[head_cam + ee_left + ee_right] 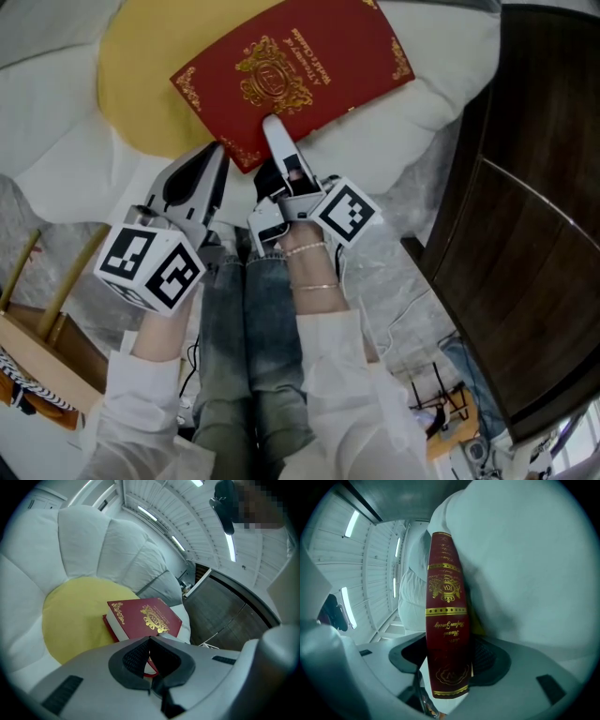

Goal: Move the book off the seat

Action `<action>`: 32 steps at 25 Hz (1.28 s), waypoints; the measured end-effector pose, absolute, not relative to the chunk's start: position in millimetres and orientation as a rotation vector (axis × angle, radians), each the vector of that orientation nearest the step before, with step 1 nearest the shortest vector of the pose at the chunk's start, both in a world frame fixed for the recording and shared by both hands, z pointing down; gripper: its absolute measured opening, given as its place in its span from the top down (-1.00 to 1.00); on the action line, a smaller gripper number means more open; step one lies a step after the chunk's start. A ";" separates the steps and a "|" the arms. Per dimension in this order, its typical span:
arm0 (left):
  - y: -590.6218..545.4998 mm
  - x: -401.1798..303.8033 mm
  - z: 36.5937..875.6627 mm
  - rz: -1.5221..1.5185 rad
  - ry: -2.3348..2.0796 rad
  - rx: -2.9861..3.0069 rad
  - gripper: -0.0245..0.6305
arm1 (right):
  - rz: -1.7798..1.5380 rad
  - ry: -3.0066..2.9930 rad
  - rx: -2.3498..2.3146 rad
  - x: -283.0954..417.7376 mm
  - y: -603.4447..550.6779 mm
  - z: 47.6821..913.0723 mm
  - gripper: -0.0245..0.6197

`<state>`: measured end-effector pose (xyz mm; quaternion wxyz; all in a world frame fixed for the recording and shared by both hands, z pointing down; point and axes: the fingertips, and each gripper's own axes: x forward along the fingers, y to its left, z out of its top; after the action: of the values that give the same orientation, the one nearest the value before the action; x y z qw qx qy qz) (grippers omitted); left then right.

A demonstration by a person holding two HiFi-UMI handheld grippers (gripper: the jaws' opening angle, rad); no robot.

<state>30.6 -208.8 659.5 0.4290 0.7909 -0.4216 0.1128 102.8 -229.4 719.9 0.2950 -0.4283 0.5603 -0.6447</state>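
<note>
A dark red book (291,70) with gold print lies on the round yellow seat cushion (141,84) of a white padded chair (56,122). My right gripper (274,131) is at the book's near edge, one finger lying on the cover. In the right gripper view the book's spine (445,620) stands between the pads of the right gripper (449,643), which press on it from both sides. My left gripper (211,155) hangs just left of the book's near corner, shut and holding nothing. In the left gripper view the book (145,616) lies just beyond the left gripper (150,639).
A dark wooden cabinet (534,234) stands close on the right. A light wooden frame (37,328) is at the lower left. The person's jeans-clad legs (244,356) are below the grippers. White petal-shaped cushions (93,536) ring the seat.
</note>
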 end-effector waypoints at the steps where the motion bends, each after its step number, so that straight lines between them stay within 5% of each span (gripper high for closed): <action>1: -208.1 31.0 659.4 0.277 -1.054 1.972 0.91 | -1.716 1.496 -1.140 102.4 -227.8 720.5 0.09; 32: -239.0 55.1 585.2 0.199 -1.082 2.080 0.91 | -1.744 1.711 -1.028 100.1 -233.8 651.0 0.11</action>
<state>55.1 -239.0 585.2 0.3843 0.8162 -0.4244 0.0779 100.1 -233.8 651.0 0.2430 -0.3763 0.6261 -0.6383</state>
